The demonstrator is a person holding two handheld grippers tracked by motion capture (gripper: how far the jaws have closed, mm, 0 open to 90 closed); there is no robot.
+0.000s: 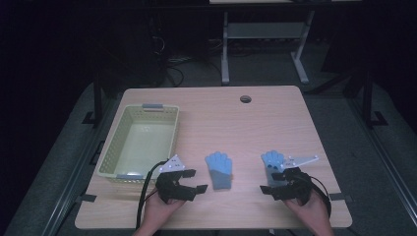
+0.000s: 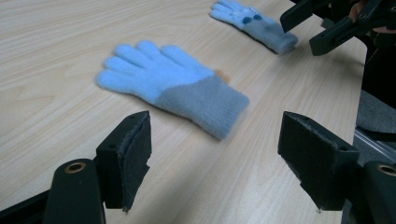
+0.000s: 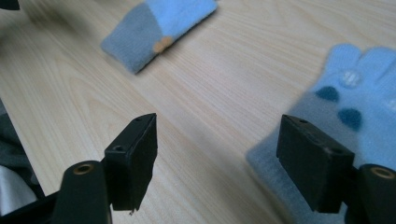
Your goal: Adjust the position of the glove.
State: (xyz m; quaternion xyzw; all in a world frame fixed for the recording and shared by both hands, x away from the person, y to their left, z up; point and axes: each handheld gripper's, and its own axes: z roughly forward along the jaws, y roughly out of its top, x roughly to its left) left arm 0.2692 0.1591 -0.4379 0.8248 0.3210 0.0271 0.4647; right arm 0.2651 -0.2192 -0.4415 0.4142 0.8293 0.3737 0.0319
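Two light blue gloves with grey cuffs lie flat on the wooden table (image 1: 275, 118). The plain glove (image 1: 219, 169) (image 2: 173, 88) (image 3: 156, 28) rests near the middle front. A second glove with dark blue dots (image 1: 273, 161) (image 2: 254, 23) (image 3: 345, 121) lies to its right. My left gripper (image 1: 193, 180) (image 2: 215, 158) hovers just left of the plain glove, jaws wide open and empty. Over the dotted glove's cuff my right gripper (image 1: 273, 182) (image 3: 217, 158) stands open, nothing pinched between its jaws.
A pale yellow plastic basket (image 1: 110, 147) with nothing inside sits at the table's left side, just beyond my left hand. A round cable hole (image 1: 245, 99) is in the tabletop near the far edge. A desk frame (image 1: 265, 34) stands on the floor behind.
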